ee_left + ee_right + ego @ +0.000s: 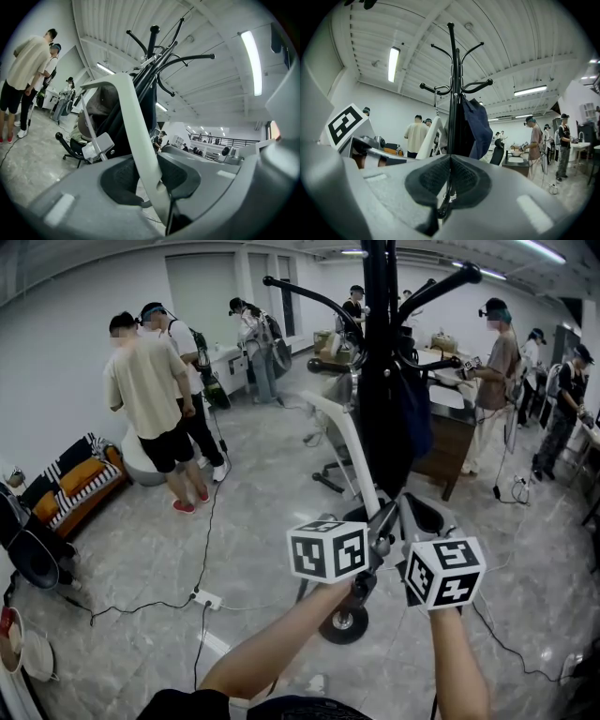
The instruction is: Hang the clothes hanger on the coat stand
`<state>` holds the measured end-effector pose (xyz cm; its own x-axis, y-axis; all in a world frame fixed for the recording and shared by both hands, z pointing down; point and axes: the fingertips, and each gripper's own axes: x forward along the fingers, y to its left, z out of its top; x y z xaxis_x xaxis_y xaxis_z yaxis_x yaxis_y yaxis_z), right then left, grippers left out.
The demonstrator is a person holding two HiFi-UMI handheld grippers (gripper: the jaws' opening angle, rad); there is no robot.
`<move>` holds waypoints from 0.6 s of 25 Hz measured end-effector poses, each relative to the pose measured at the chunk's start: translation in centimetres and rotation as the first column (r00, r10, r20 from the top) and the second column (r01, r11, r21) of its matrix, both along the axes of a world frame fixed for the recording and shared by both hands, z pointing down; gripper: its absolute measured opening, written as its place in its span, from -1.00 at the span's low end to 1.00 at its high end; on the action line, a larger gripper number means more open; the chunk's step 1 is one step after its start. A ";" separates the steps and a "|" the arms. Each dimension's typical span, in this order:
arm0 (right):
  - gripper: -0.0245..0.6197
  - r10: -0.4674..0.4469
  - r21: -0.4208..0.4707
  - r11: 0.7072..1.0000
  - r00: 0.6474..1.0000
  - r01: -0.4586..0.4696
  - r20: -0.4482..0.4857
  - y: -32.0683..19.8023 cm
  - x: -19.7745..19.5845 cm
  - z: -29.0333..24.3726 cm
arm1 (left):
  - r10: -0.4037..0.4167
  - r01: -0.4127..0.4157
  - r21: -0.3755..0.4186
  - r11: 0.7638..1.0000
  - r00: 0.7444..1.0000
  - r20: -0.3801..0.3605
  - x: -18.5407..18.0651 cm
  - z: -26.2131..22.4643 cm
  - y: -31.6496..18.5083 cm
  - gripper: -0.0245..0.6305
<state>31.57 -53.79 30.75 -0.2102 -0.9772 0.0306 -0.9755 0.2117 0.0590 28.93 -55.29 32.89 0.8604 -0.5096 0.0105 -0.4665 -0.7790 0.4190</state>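
My left gripper (154, 180) is clamped on the lower end of one arm of the white clothes hanger (131, 126), with the pads pressing its two faces. My right gripper (449, 183) is level with it and just to its right. Its jaws are drawn together, and I can make out nothing between them. The left hand therefore has the work, and the right is merely near.

From my left jaws the hanger's long axis runs up and away, leaning toward the crown of the coat stand (375, 352). A grey clip (98, 146) on a thin rod sits to the left of that arm. In the right gripper view the hanger's wire hook (436, 101) rises just left of the pole, close under the stand's left-hand hook arm (436, 88). I cannot tell whether the wire is over that arm or only beside it. I judge that everything turns on this gap, since the wire must end up above the arm and then settle onto it.

The stand's base (344, 624) sits on the floor just ahead of my hands. No container matters here, and the stand bears only a dark blue garment (476, 126) on its right side. People (150, 390) stand well beyond, toward the far wall.
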 end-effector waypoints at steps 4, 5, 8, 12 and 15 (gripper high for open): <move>-0.92 -0.002 0.003 1.000 1.000 0.002 0.001 0.3 -0.1 -0.1 | 0.004 -0.004 0.022 1.000 1.000 0.001 -0.1 -0.2 0.4 -0.63; -0.92 -0.003 0.004 1.000 1.000 0.003 0.001 0.4 -0.1 -0.1 | 0.000 0.000 0.026 1.000 1.000 -0.002 -0.1 -0.3 0.4 -0.63; -0.92 -0.004 0.003 1.000 1.000 0.004 0.001 0.7 0.1 -0.1 | -0.007 0.008 0.037 0.999 1.000 -0.015 0.0 -0.5 0.6 -0.62; -0.92 -0.003 0.006 1.000 1.000 0.003 0.000 1.1 0.2 -0.3 | -0.014 0.015 0.054 0.998 1.000 -0.021 0.0 -0.9 0.9 -0.58; -0.92 -0.007 0.007 1.000 1.000 0.007 -0.004 1.4 0.2 -0.4 | -0.020 0.022 0.059 0.998 0.999 -0.025 -0.2 -1.1 1.2 -0.56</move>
<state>31.72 -52.35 30.37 -0.2172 -0.9758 0.0247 -0.9737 0.2183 0.0644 28.70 -54.07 31.80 0.8492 -0.5265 -0.0411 -0.4732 -0.7931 0.3834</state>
